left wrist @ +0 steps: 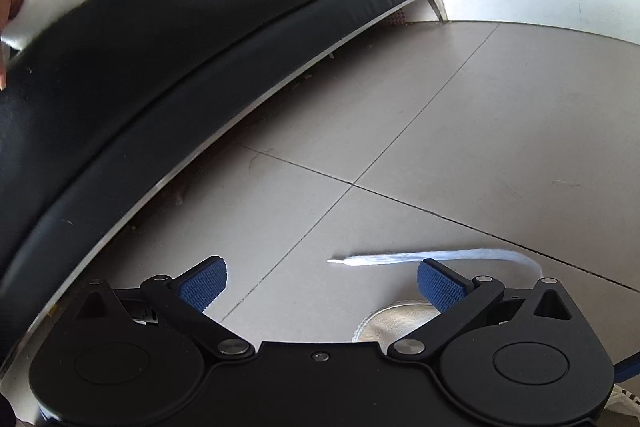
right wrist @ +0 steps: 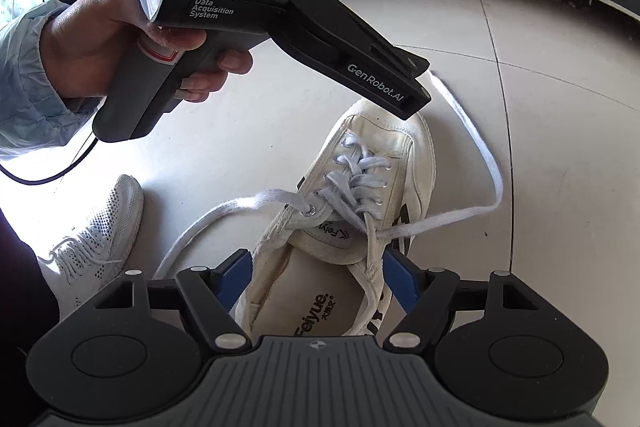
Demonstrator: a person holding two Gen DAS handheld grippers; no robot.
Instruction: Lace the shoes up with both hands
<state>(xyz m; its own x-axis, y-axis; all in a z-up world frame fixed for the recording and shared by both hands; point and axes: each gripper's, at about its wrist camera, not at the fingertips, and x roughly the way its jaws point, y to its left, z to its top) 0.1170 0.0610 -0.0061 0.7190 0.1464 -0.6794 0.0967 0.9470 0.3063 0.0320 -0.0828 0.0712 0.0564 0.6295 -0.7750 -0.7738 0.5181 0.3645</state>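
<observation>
We find the left tongs (left wrist: 322, 281) spread to their widest with nothing between the blue pads; the free lace end (left wrist: 420, 257) lies on the floor tiles just beyond their right finger. The right tongs (right wrist: 316, 285) stand partly spread and straddle the heel opening of the shoe (right wrist: 348, 211). Whether their pads press the collar we cannot tell, as the shoe's sides hide the pad faces.

The shoe sits on the floor (right wrist: 540, 75), toe towards the sofa's base (left wrist: 200, 75), laced through all its eyelets. One lace end (right wrist: 480, 155) loops out to the right of the shoe and another trails to the left (right wrist: 208, 215).

We judge the shoe light, its canvas soft and yielding, likely to slide on the smooth tile unless steadied. The flat woven lace is limp and will sag. It is best pinched close to its stiff tip, or near the top eyelet for tension.

The right wrist view alone shows the laced shoe, the hand (right wrist: 100, 39) carrying the left tool and a second shoe (right wrist: 100, 227) near the left edge. The left wrist view shows the lace tip at rest and the clear gap between its pads.
</observation>
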